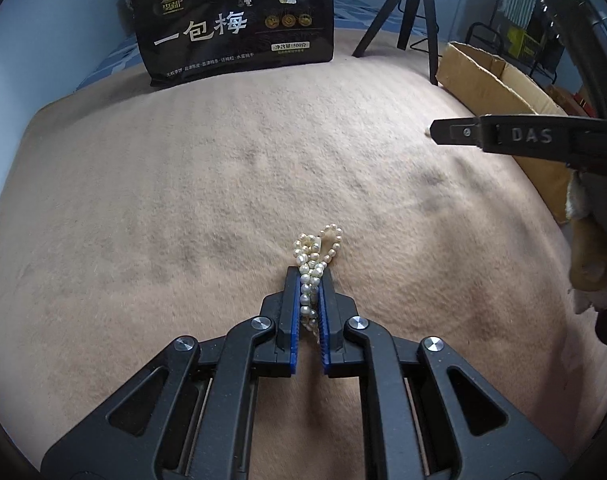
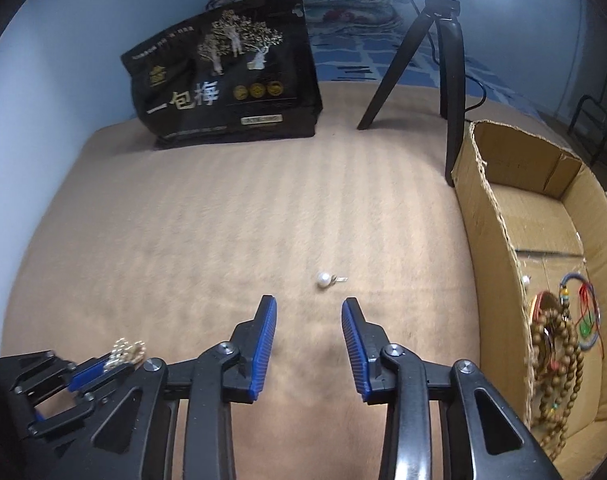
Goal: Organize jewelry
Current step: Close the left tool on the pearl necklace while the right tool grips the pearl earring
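A bunched strand of white pearls lies on the tan blanket, and my left gripper is shut on it, with loops sticking out past the fingertips. The same gripper shows at the lower left of the right wrist view, pearls at its tip. My right gripper hovers with its blue pads apart; nothing is between them. A single pearl earring rests on the blanket just beyond its fingertips. One finger of the right gripper reaches in from the right of the left wrist view.
An open cardboard box stands at the right, holding wooden bead strands and coloured cords. A black snack bag stands at the back, with a black tripod beside it.
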### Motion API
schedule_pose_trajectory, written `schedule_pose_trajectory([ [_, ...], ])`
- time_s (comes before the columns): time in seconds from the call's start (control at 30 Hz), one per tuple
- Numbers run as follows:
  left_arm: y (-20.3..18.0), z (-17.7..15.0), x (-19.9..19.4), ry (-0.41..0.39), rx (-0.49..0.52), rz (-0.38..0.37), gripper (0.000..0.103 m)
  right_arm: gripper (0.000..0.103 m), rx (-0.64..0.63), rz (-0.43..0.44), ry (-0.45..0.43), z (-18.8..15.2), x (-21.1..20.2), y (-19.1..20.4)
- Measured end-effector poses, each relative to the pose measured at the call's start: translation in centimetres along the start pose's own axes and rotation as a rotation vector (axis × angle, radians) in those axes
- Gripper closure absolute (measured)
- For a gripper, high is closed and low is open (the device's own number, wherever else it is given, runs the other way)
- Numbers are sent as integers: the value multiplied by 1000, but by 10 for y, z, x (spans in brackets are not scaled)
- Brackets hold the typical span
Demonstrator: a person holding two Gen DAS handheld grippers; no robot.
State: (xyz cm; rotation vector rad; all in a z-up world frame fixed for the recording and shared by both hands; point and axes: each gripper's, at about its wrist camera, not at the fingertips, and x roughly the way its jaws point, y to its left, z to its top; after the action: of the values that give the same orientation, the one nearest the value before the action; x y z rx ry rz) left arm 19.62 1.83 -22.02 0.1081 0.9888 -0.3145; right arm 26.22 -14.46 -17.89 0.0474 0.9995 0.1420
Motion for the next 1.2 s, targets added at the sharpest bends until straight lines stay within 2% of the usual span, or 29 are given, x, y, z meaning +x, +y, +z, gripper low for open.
schedule_pose_trajectory([
  [0.3,6,13,10,-13,-19,-15,95,72,-38,-37,7,7,16,5],
  [0.57,9,21,14,-19,-31,-20,95,85,-65,-56,23,9,28,4],
  [0.63,9,22,14,-19,-32,-19,95,94,-67,-58,25,11,30,3],
  [1.2,14,23,9,-24,-63,-19,96,95,-87,-14,8,5,14,-1],
])
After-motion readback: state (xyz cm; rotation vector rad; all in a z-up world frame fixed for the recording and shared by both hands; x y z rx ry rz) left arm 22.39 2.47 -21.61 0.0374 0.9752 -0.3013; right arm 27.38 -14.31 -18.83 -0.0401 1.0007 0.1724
